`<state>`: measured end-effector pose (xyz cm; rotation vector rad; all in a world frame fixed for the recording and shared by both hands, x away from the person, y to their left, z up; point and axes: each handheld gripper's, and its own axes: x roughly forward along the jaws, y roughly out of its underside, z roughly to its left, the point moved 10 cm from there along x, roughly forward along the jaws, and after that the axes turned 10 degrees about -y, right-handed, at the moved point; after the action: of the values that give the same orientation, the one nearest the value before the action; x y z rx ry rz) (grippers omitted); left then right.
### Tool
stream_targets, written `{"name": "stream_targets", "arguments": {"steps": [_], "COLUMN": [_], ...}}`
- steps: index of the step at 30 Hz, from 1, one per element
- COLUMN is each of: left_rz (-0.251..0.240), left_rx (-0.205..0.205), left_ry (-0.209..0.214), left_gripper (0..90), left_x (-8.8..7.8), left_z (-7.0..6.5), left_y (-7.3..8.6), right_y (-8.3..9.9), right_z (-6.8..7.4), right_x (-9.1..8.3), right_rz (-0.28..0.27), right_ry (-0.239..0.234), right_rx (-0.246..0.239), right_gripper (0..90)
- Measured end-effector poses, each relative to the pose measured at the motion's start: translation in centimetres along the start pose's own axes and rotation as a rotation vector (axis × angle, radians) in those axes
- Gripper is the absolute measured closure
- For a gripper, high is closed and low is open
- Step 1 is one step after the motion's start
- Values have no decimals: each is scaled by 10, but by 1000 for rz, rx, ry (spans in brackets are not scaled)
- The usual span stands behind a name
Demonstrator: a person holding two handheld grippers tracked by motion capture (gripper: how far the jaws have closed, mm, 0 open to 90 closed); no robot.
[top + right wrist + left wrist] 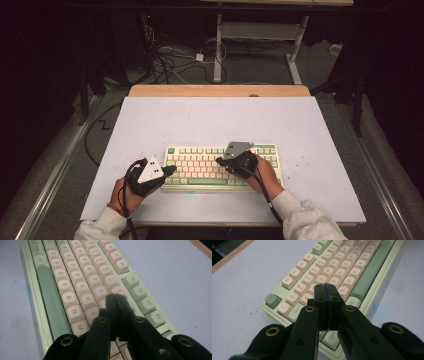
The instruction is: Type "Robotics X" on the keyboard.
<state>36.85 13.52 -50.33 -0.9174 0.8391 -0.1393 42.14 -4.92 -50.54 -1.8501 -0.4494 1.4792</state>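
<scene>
With both grippers — left gripper [327,288] and right gripper [115,297] — pressed together over the keyboard [222,167], we'd judge it rigid, fairly light, best gripped along its edges.

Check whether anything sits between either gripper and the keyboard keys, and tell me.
Nothing visible stands in the way. The left gripper, jaws shut, points straight at the letter keys on the left part of the keyboard. The right gripper, also shut, hangs directly over keys near the middle.
</scene>
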Motion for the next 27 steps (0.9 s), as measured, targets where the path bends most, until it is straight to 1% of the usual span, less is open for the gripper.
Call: {"name": "stream_targets", "arguments": {"steps": [3, 5, 9, 18, 24, 27], "left_rz": [-2, -1, 1, -1, -4, -11], "left_rx": [0, -3, 4, 5, 16, 23], "left_ry": [1, 3, 4, 7, 19, 24], "left_gripper": [867, 867, 867, 867, 867, 868], "left_x": [0, 1, 1, 3, 7, 8], "left_z": [0, -1, -1, -2, -7, -9], "left_y": [0, 0, -1, -2, -7, -10], "right_y": [-2, -3, -5, -8, -5, 0], "right_z": [-1, -1, 0, 2, 4, 3], "right_x": [-7, -12, -22, -54, -69, -76], "right_rz": [-25, -48, -81, -161, -186, -191], "right_ry": [4, 7, 15, 38, 56, 67], "right_rx": [-2, 7, 3, -5, -14, -7], "right_gripper": [900, 900, 900, 900, 900, 900]}}
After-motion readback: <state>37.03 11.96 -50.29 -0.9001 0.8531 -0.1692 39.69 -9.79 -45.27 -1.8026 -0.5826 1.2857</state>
